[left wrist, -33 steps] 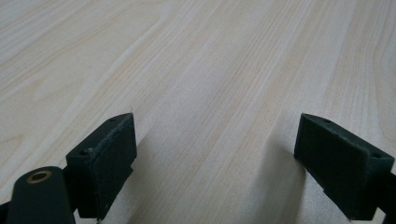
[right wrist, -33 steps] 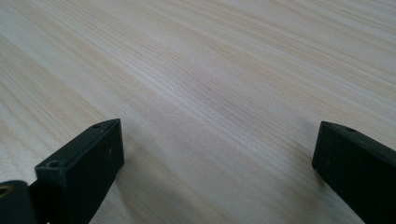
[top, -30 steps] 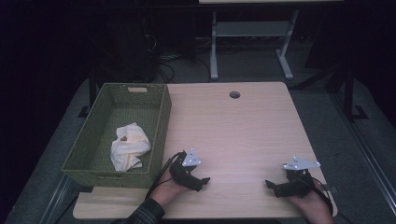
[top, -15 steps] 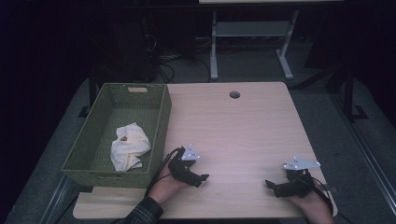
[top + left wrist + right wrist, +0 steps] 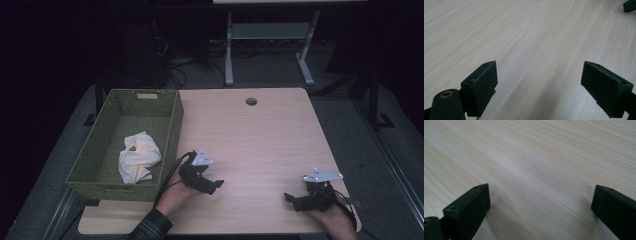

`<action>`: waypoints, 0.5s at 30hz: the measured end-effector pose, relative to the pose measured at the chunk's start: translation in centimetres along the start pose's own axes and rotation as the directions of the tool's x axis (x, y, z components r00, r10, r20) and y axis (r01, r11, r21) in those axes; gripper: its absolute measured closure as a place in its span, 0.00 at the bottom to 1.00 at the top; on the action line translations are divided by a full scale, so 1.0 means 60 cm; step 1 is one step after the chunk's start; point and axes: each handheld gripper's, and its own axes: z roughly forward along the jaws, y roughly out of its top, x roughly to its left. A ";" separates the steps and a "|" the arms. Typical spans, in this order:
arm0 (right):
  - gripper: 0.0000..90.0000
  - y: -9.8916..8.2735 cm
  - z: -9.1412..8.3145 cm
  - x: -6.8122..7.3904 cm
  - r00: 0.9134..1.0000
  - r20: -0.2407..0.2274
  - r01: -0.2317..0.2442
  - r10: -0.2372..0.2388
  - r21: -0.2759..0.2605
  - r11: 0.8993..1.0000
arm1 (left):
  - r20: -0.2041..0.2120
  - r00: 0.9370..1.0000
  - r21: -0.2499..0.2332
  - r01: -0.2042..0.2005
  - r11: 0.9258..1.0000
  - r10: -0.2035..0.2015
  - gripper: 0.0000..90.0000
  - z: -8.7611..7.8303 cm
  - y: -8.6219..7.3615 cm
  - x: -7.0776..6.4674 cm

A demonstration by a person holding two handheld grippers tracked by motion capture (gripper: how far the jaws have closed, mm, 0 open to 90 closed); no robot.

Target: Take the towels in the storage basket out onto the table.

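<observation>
A green woven basket (image 5: 172,127) stands at the table's left edge, with a crumpled white cloth (image 5: 137,156) lying inside it. My left gripper (image 5: 212,186) rests low over the wood just right of the basket, jaws open and empty (image 5: 539,87). My right gripper (image 5: 292,200) sits near the front right corner, also open with bare tabletop between its jaws (image 5: 540,210). A corner of the right gripper (image 5: 630,5) shows far off in the left gripper view.
The light wooden table (image 5: 260,140) has a round cable hole (image 5: 251,101) near its far edge. Beyond the table, a white metal stand (image 5: 267,35) and cables lie on the dark floor.
My left gripper has slid a little left and forward, closer to the basket's near corner. The right gripper has stayed in place.
</observation>
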 end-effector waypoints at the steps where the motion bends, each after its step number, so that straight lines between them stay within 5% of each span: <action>1: 0.02 0.000 0.000 0.000 1.000 0.000 0.000 0.000 0.000 1.000 | 0.008 1.000 -0.005 0.009 1.000 -0.009 0.14 -0.002 0.002 0.001; 15: 0.02 0.000 0.000 0.000 1.000 -0.003 -0.002 0.002 0.003 1.000 | 0.021 1.000 -0.029 0.023 0.999 -0.022 0.14 -0.023 0.024 0.006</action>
